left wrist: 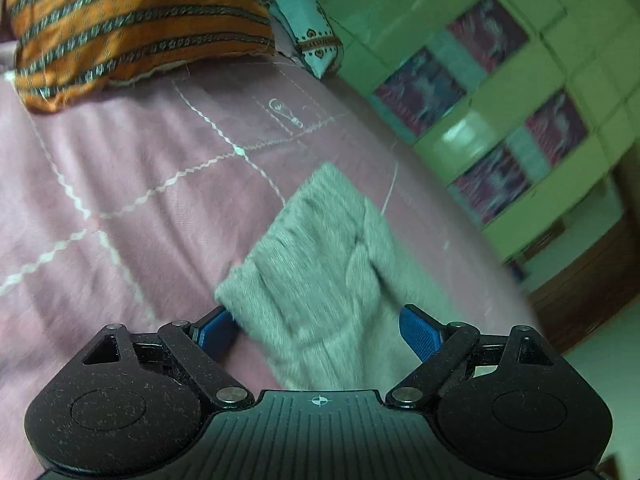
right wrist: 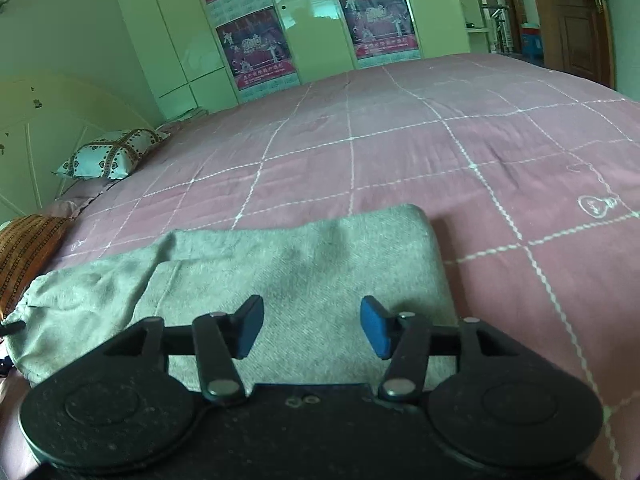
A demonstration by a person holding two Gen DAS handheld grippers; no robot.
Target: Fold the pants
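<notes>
Grey pants [right wrist: 304, 264] lie folded on the pink quilted bed cover [right wrist: 440, 140], with a looser layer and the drawstring waist spreading out to the left. My right gripper [right wrist: 312, 330] hovers just over the near part of the fold, open, with its blue pads apart and nothing pinched between them. In the left wrist view the same grey pants [left wrist: 320, 248] run away from the camera as a blurred strip. My left gripper [left wrist: 318, 332] is open wide. The cloth lies between and below its fingers [left wrist: 420, 332] without being squeezed.
An orange striped pillow [left wrist: 132, 20] and a white patterned pillow [left wrist: 304, 28] sit at the head of the bed, near the pale headboard [right wrist: 40, 128]. A green wardrobe with posters [right wrist: 312, 20] stands beyond the bed, and a brown door [right wrist: 576, 20] at the far right.
</notes>
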